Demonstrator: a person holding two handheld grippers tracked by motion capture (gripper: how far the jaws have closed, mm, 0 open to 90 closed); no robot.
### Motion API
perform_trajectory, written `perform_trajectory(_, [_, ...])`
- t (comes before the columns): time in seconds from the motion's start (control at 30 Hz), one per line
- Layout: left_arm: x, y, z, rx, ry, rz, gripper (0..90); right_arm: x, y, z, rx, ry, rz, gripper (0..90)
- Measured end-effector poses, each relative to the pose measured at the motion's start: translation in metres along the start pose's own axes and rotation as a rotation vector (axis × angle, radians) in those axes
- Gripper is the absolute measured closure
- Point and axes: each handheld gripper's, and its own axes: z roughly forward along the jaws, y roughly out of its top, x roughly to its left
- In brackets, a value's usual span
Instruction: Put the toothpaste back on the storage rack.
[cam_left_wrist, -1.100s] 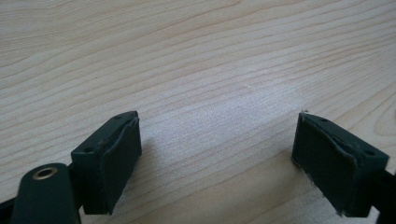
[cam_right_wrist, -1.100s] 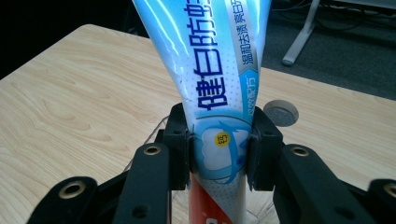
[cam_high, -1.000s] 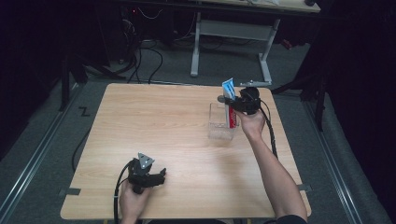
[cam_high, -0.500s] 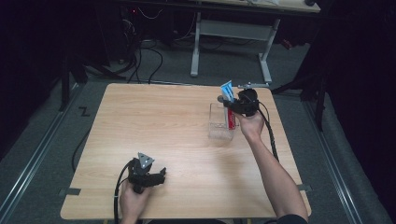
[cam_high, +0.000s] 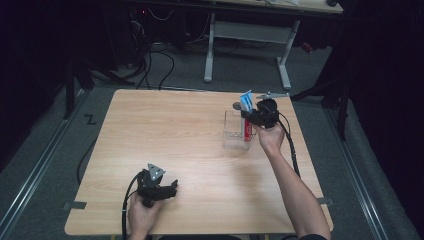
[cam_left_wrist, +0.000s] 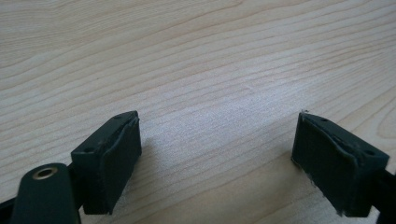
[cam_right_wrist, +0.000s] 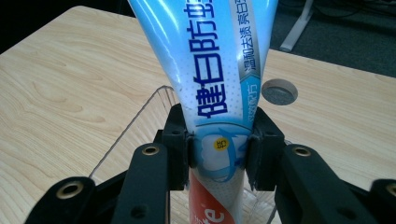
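A blue, white and red toothpaste tube stands upright, its red lower end inside a clear plastic box at the table's right. My right gripper is shut on the tube's middle; from above, the right gripper sits at the box's far right side with the tube rising above it. My left gripper rests low at the front left of the table, open, with its pads wide apart over bare wood and nothing between them.
The wooden table has a round grey cable grommet just beyond the box. A cable trails from each gripper. Behind the table stand a white desk frame and floor cables.
The right gripper with the tube has shifted slightly left and down toward the box. The left gripper has stayed where it was.
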Motion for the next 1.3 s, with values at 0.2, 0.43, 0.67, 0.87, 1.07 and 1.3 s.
perform_trajectory(0.2, [0.000, 0.000, 0.000, 0.000, 0.000, -0.001, 15.9, 0.000, -0.004, 0.002, 0.008, -0.006, -0.011, 65.6])
perform_trajectory(0.43, [0.000, 0.000, 0.000, 0.001, 0.001, -0.001, 15.9, -0.004, -0.016, 0.007, 0.019, -0.007, 0.034, 65.3])
perform_trajectory(0.67, [0.000, 0.000, 0.000, 0.001, 0.001, -0.001, 15.9, -0.005, -0.016, 0.004, 0.036, -0.009, 0.036, 64.6])
perform_trajectory(0.87, [0.000, 0.000, 0.000, 0.001, 0.000, -0.001, 15.9, -0.001, -0.016, 0.002, 0.035, -0.061, 0.006, 62.7])
perform_trajectory(1.07, [0.000, 0.000, 0.000, 0.001, 0.001, -0.001, 15.9, -0.001, -0.016, 0.001, 0.033, -0.103, -0.024, 60.0])
perform_trajectory(1.3, [0.000, 0.000, 0.000, 0.000, 0.000, -0.001, 15.9, -0.003, -0.016, -0.002, 0.044, -0.132, -0.041, 56.3])
